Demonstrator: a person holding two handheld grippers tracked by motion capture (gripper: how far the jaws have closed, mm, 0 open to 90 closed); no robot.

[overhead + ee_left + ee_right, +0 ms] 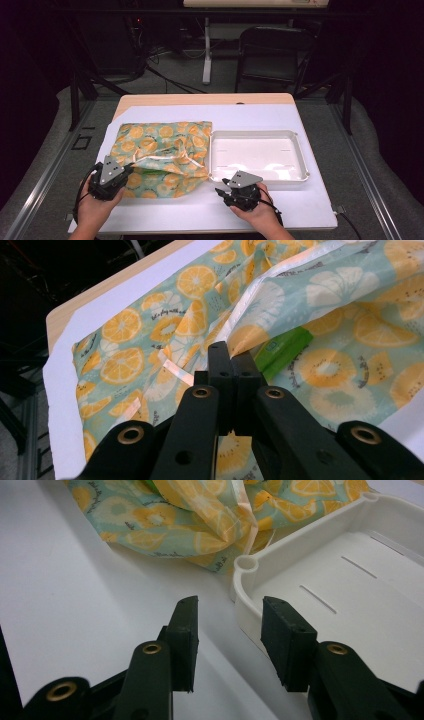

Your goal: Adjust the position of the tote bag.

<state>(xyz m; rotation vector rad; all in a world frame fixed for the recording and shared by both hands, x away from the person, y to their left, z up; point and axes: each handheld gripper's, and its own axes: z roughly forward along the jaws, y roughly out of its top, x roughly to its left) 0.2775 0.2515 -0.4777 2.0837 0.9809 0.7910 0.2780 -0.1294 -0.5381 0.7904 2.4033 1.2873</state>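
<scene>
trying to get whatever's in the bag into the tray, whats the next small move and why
Probably reach the right gripper into the bag's mouth. The left gripper is shut on the bag's upper edge, holding the mouth open, and a green packet shows inside. The right gripper's jaws are open with nothing between them, beside the tray's near corner, so it looks free to fetch it.

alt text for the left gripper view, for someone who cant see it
The left hand-held gripper, jaws shut, pinches the white-trimmed edge of a citrus-print bag and holds its mouth up. A green packet shows inside the opening. The bag lies on a white table cover.
</scene>
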